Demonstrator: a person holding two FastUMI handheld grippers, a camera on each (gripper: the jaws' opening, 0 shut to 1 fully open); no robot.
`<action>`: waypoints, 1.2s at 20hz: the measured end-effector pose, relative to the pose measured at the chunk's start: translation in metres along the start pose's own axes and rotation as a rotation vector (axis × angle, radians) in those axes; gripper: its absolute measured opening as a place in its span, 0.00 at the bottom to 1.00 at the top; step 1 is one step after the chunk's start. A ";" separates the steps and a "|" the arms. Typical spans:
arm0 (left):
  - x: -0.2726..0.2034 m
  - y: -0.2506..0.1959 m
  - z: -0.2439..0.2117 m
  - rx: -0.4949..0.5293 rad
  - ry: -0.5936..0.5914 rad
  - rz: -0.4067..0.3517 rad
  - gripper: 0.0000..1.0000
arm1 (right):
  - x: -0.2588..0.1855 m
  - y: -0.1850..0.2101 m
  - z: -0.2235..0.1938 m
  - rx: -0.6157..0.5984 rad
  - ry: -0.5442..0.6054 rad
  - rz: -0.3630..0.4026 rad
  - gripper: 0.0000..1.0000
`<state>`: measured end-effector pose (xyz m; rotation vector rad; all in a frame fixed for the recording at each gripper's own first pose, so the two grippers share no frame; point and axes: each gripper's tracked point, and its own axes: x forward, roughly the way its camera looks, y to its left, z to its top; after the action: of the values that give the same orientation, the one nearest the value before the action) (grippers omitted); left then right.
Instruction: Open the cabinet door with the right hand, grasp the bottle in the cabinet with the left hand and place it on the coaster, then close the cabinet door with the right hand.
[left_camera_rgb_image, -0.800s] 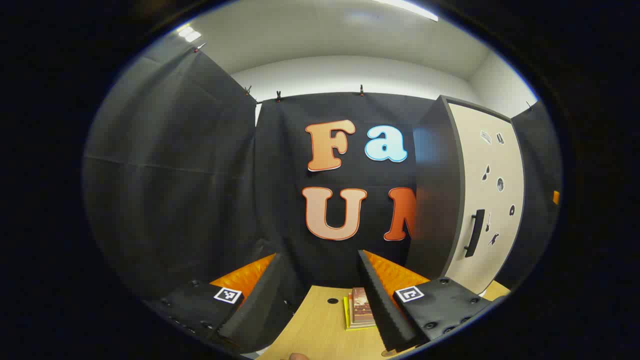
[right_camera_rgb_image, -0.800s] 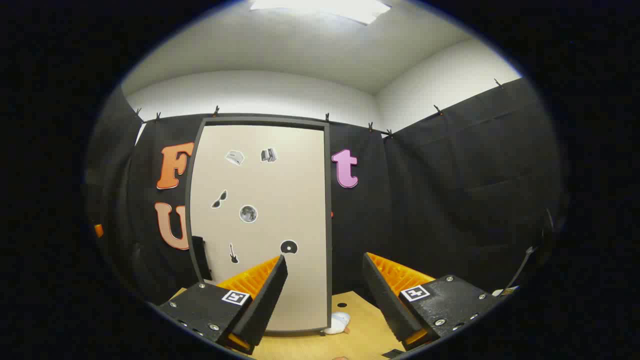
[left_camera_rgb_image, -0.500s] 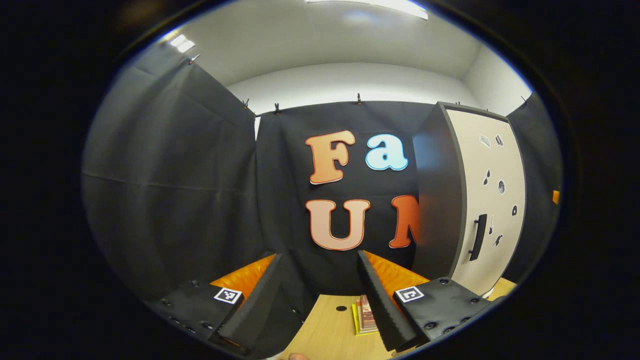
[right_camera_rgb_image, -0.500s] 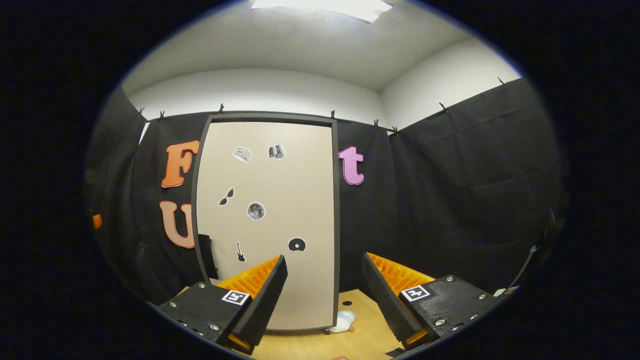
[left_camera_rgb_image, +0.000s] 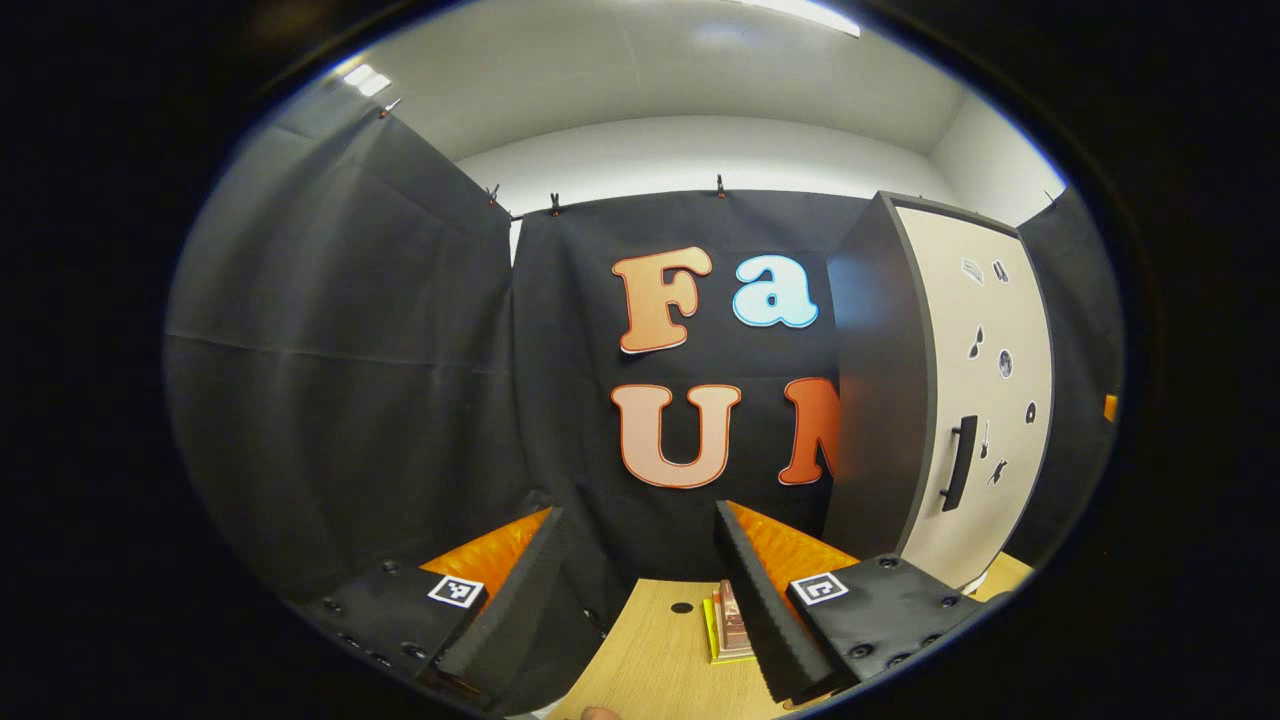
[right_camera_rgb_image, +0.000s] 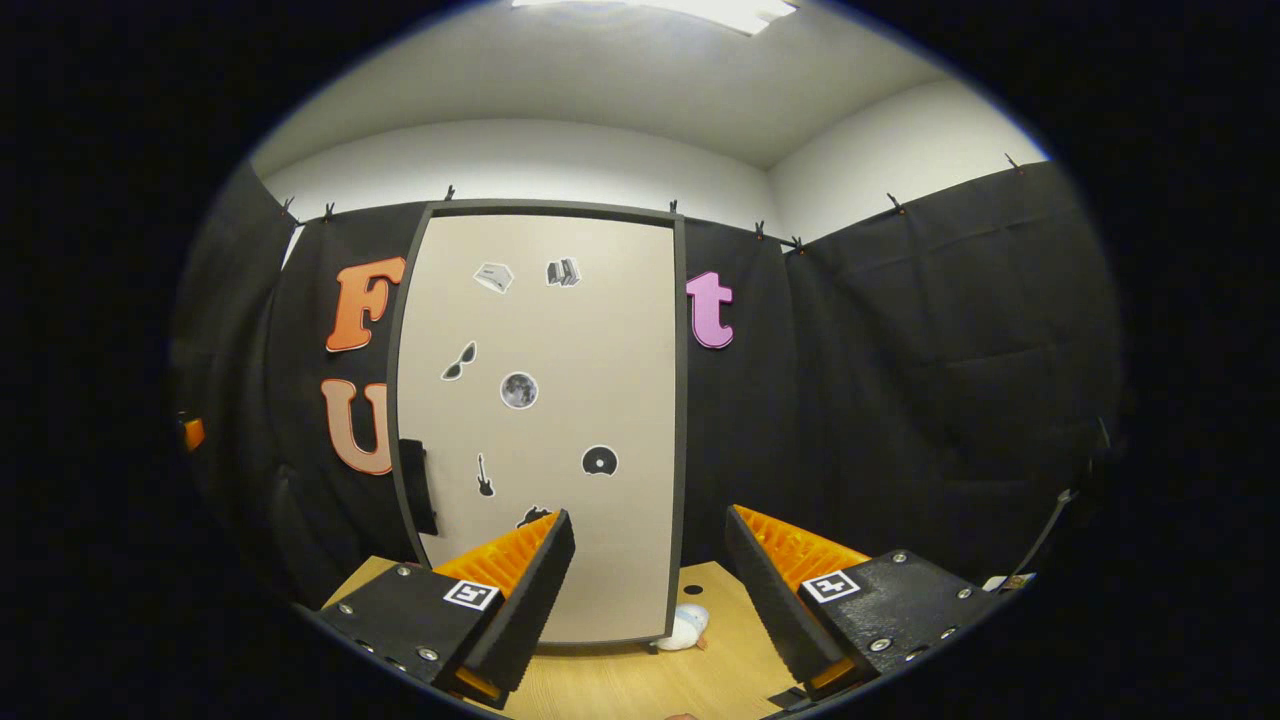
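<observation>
Now your right gripper (right_camera_rgb_image: 648, 575) gapes wide, empty. Cabinet door (right_camera_rgb_image: 545, 420) stands upright, long axis vertical, closed, centre frame in right gripper view, well beyond fingertips. Handle (right_camera_rgb_image: 418, 487) vertical at door's lower left edge. Small white object (right_camera_rgb_image: 685, 628) on wooden table (right_camera_rgb_image: 620, 685) at door's foot. Your left gripper (left_camera_rgb_image: 640, 575) equally wide, empty; cabinet (left_camera_rgb_image: 975, 390) at right of frame, books (left_camera_rgb_image: 728, 628) on table between fingers.

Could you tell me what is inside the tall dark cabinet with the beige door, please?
The tall dark cabinet's beige door is shut, with its black handle untouched, so the inside is covered. No bottle can be seen from here. Both grippers are open, away from the door.
</observation>
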<state>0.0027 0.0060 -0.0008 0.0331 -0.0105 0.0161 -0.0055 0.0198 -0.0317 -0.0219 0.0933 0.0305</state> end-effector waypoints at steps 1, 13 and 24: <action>0.000 0.002 0.000 0.004 -0.001 0.002 0.96 | 0.000 0.002 -0.001 -0.002 0.002 0.004 0.94; -0.005 0.019 -0.006 -0.005 -0.010 0.011 0.95 | 0.023 0.085 -0.012 -0.006 0.038 0.142 0.94; -0.009 0.018 -0.019 -0.009 0.002 -0.010 0.98 | 0.070 0.215 -0.044 0.025 0.097 0.327 0.95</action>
<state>-0.0062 0.0243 -0.0195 0.0243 -0.0082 0.0066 0.0536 0.2354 -0.0870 0.0166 0.1940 0.3548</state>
